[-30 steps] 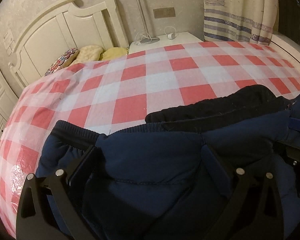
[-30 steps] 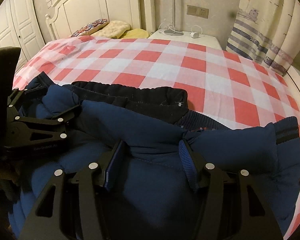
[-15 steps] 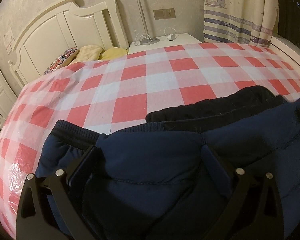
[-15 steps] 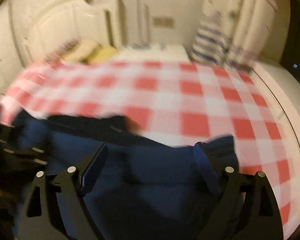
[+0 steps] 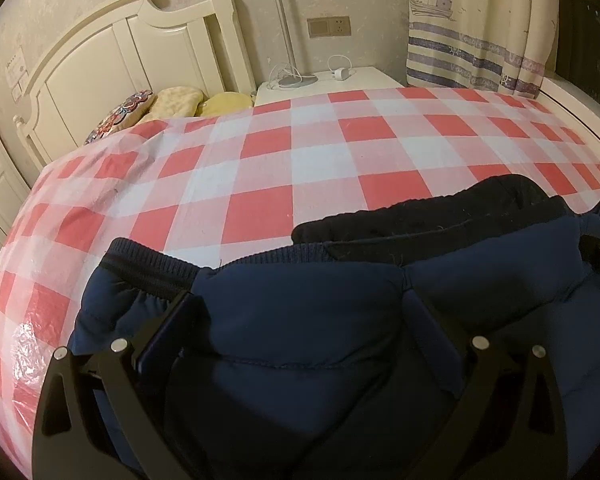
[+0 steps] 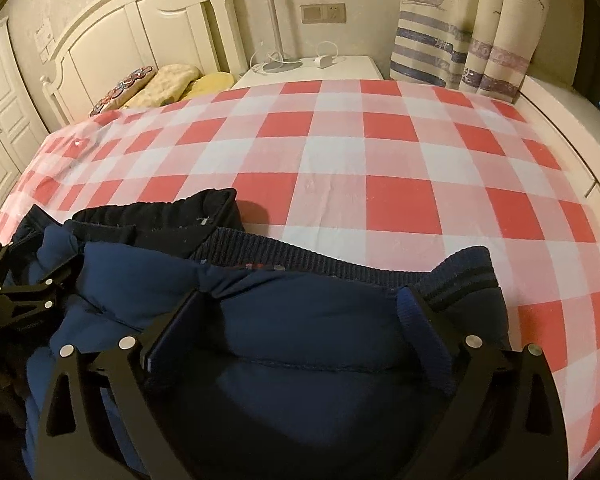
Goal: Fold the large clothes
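Having shifted sideways toward the ribbed cuff end of the navy padded jacket (image 6: 308, 332) since a second ago, with jaws now far wider than before and opening further. Right gripper (image 6: 300, 312) straddling a puffed fold of the jacket, pads standing off the cloth rather than pinching it. Left gripper (image 5: 300, 312) staying put, spread wide over the jacket's other end, fabric bulging between its fingers (image 5: 168, 320) without being squeezed. Lying bunched at the near edge of the red-and-white checked bedspread (image 6: 340, 152), black lining (image 6: 172, 220) showing along the far side. Headboard (image 5: 112, 52) and pillows (image 5: 172, 100) sitting well beyond.
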